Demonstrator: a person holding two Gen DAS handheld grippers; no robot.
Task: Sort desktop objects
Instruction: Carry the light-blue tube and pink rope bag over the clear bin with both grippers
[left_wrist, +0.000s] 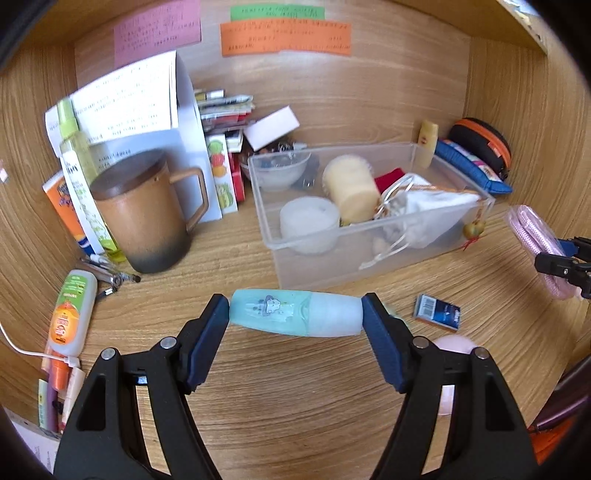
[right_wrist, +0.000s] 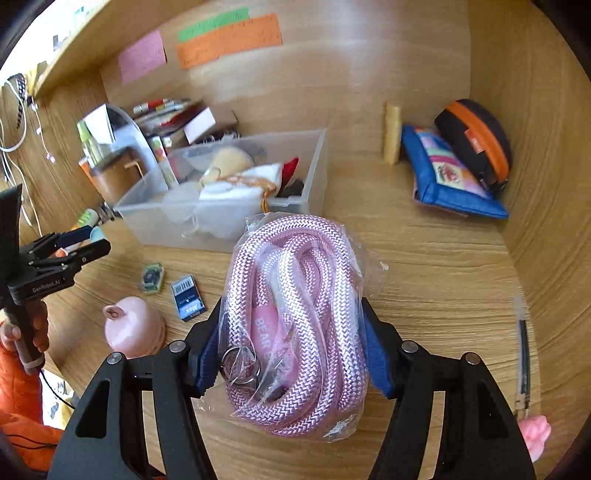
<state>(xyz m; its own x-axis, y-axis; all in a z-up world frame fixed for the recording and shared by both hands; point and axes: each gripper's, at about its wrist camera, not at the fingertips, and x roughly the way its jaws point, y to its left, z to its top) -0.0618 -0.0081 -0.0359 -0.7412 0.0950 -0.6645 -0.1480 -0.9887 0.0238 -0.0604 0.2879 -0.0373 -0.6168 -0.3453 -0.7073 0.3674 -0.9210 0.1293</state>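
Crosswise between my left gripper's (left_wrist: 295, 314) pads, pinched end to end, lies the teal plastic bottle (left_wrist: 295, 312); the clear plastic bin (left_wrist: 373, 236) sits straight ahead on the desk, nearer this hand, while my right gripper (right_wrist: 291, 339) clamps the bagged pink rope (right_wrist: 295, 325).

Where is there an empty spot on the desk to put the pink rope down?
Bare wood lies right of the clear plastic bin, before the blue zip pouch, and nearer, beside the bagged pink rope in the right gripper. Left is crowded: pink bell-shaped toy, small dark card.
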